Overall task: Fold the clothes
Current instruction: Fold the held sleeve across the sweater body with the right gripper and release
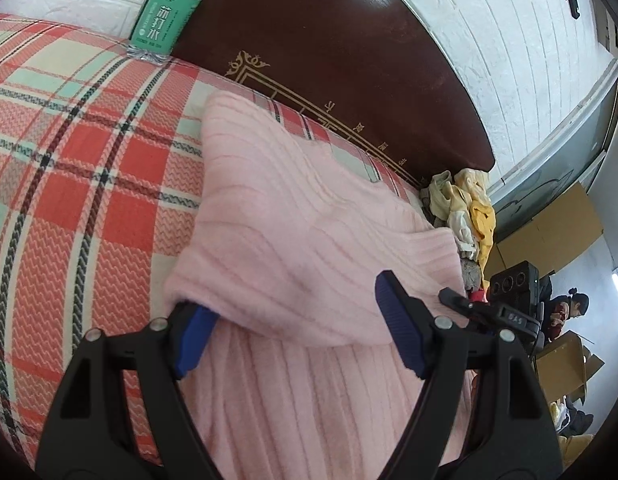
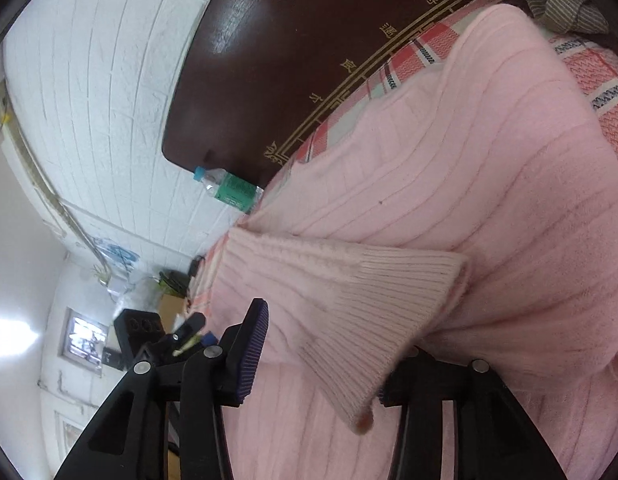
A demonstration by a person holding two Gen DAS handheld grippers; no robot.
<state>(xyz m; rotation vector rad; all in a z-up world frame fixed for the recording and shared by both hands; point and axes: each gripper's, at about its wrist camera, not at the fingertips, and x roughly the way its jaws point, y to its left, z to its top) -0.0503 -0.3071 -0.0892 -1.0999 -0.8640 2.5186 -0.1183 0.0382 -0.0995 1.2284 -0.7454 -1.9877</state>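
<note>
A pink ribbed sweater lies on the red plaid bedsheet, with one part folded over the rest. My left gripper stands wide open at the near edge of that fold. Its left blue pad is tucked partly under the fold's edge and its right pad rests beside the fabric. In the right wrist view the sweater fills the right side and a sleeve with a ribbed cuff lies across it. My right gripper is open. The cuff drapes between its jaws and hides the right finger.
A dark wooden headboard runs behind the bed. A green-labelled water bottle leans at its left end. A pile of yellow and cream clothes sits at the bed's far right. Cardboard boxes and a seated person are beyond.
</note>
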